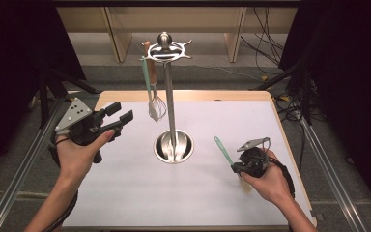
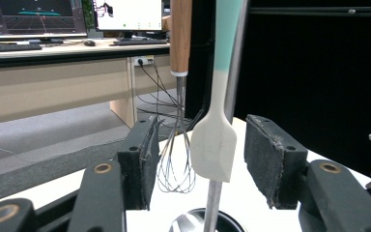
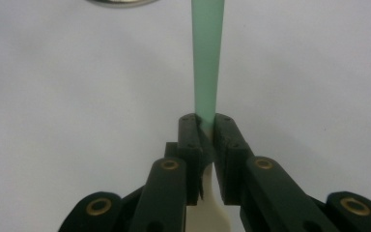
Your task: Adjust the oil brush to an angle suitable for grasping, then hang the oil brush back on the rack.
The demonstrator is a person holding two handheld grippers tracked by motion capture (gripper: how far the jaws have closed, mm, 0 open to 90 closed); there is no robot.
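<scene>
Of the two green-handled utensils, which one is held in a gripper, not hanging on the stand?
The green-handled utensil near the table's right edge: the right gripper clamps it. The other green-handled spatula hangs from the metal stand beside a wire whisk.

Green-handled spatula [image 1: 223, 151] tilted above table

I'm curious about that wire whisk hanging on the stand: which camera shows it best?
The left gripper view: the whisk hangs close, wooden handle and wire loops clear, beside a white spatula. The high view shows the whisk small and far off.
</scene>
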